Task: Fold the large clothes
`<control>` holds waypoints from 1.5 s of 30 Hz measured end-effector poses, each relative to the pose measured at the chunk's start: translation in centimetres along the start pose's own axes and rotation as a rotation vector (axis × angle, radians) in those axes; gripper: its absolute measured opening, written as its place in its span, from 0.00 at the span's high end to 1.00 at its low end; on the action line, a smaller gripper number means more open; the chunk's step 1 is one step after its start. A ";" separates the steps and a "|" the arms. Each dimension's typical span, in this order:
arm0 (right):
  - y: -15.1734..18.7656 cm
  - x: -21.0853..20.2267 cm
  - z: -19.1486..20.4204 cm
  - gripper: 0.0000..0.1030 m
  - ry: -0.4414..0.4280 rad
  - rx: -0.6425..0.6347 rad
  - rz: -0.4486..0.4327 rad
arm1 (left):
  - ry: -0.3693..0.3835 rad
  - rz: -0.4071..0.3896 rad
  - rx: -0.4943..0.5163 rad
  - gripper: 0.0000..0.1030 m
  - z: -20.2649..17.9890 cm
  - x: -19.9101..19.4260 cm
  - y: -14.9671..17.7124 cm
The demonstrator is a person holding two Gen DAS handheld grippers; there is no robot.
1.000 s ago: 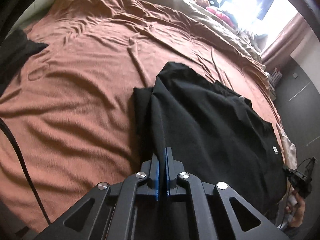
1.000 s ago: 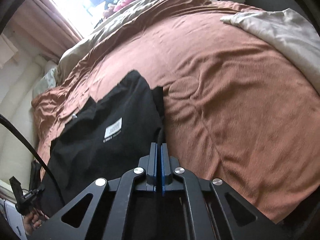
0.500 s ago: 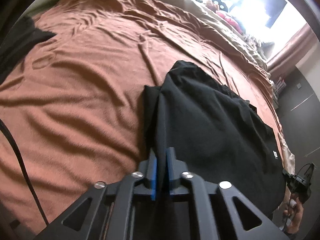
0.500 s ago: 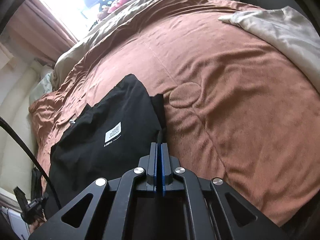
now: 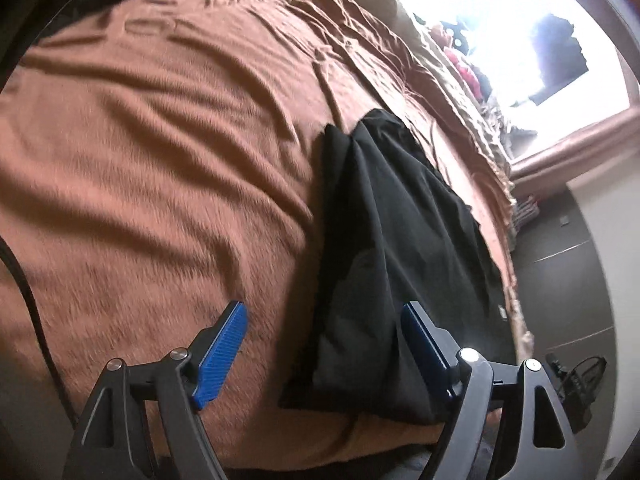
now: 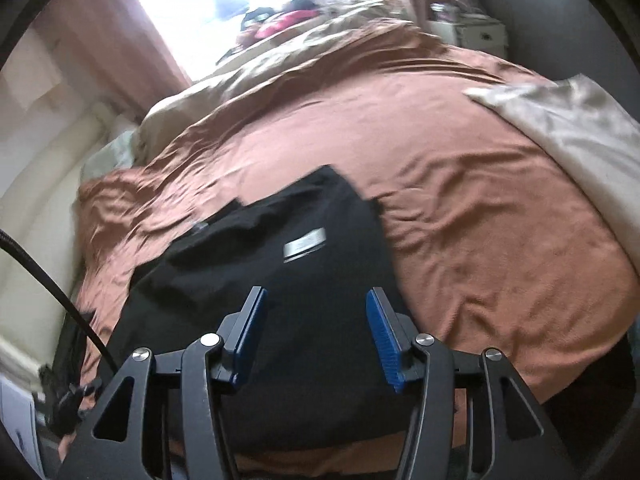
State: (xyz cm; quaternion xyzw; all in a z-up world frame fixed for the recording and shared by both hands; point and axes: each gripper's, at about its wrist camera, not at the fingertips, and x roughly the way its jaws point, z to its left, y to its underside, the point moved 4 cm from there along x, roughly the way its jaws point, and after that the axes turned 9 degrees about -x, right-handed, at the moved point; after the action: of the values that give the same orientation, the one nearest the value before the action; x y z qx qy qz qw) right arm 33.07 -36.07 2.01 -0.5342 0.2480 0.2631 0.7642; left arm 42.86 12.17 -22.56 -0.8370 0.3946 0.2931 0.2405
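A wide bed (image 6: pixel 480 208) under a rust-brown blanket fills the room. Beyond its far edge, a bright window (image 6: pixel 248 4) glares between pinkish curtains (image 6: pixel 104 36); a white nightstand (image 6: pixel 476 32) stands beside the bed.

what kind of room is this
Most likely a bedroom in a home. A wide bed with a brown blanket fills both views, rumpled beige bedding lies by a bright curtained window, and a folded black garment lies on the blanket.
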 end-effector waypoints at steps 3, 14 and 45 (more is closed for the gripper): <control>0.3 0.1 2.9 0.52 -0.065 -0.043 0.035 | 0.034 0.022 -0.008 0.22 -0.2 0.0 0.6; 3.1 4.3 11.7 0.69 -0.158 -0.232 0.218 | 0.054 0.048 -0.023 0.52 0.2 1.1 1.4; -1.1 25.3 17.1 0.82 0.080 -0.302 0.370 | 0.027 -0.025 -0.125 0.69 1.2 0.6 1.7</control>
State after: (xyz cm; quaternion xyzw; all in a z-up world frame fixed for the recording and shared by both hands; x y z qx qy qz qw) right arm 54.11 -16.74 -8.69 -0.5980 0.3295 0.4112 0.6039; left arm 41.41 11.66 -24.14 -0.8592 0.3682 0.3026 0.1861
